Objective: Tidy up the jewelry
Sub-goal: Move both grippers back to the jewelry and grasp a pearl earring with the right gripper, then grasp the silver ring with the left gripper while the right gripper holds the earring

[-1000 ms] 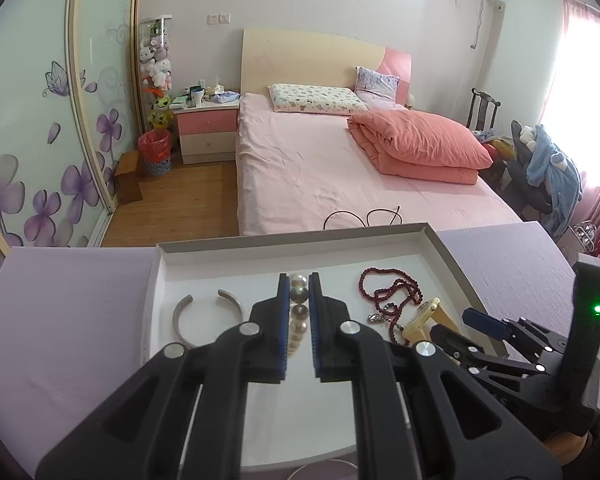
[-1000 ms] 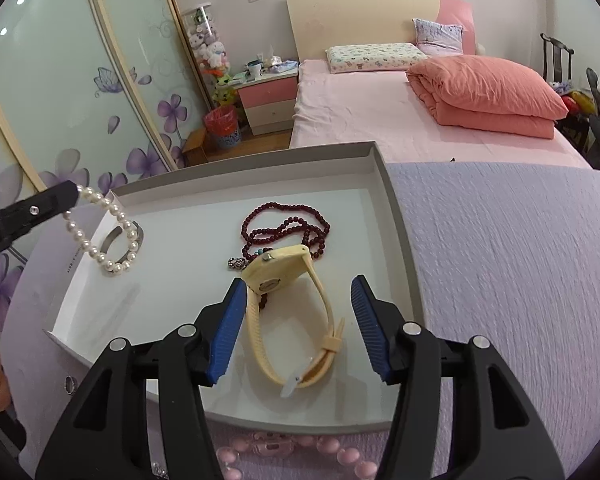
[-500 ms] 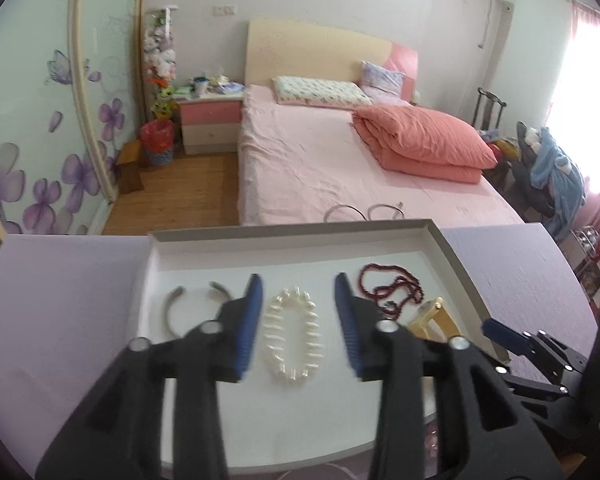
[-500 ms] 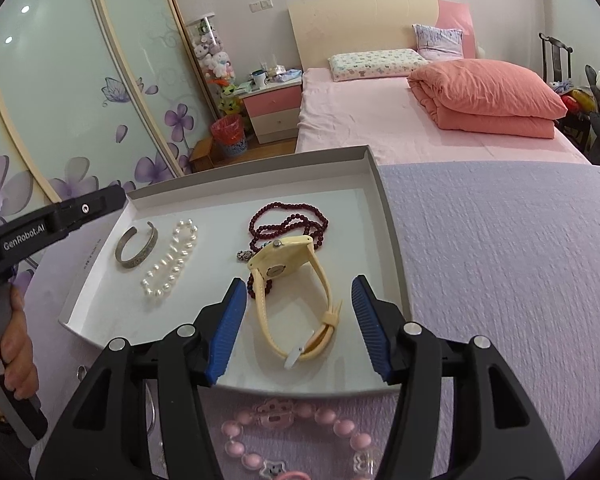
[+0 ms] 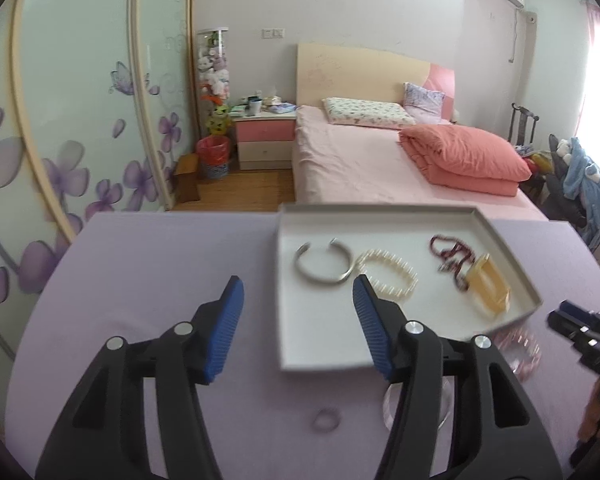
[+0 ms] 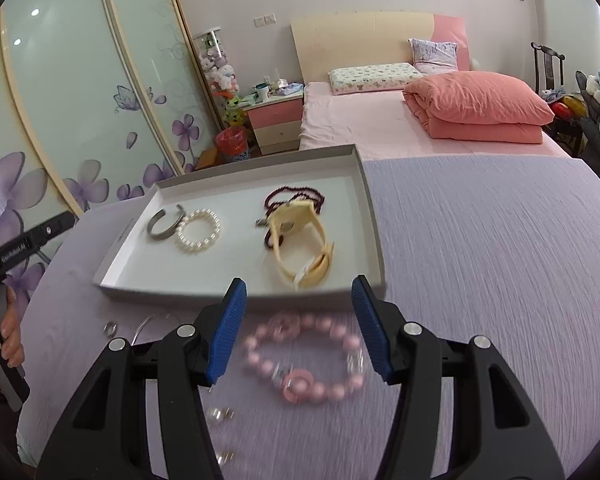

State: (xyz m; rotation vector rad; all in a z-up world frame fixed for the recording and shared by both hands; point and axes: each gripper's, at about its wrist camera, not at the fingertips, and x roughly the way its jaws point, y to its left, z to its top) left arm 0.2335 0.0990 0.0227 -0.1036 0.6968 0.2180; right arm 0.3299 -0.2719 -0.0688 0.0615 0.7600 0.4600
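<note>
White tray [image 6: 374, 236] on lilac-clothed surface [image 6: 500, 264], holding silver cuff [image 6: 165, 222], pearl bracelet [image 6: 199, 230] lying flat just beside it, dark red beads [image 6: 294, 196], cream watch [image 6: 300, 240] with long axis running toward the camera. Pink bead bracelet [image 6: 304, 360] on the cloth between right gripper [image 6: 298, 320] jaws, released, untouched. Left gripper [image 5: 298, 320] jaws just been opening, nothing between them. Bedroom; pink bed [image 6: 380, 128] behind.

the white pearl bracelet [image 5: 386, 274], clamped in the left gripper [image 5: 298, 322] a second ago, now lies in the shallow white tray [image 5: 320, 356] just beside the silver cuff bangle [image 5: 323, 262]; the jaws have just been opening, empty, left of the tray.

the right gripper [image 6: 298, 324] now frames a pink bead bracelet [image 6: 304, 360] before the tray.
</note>
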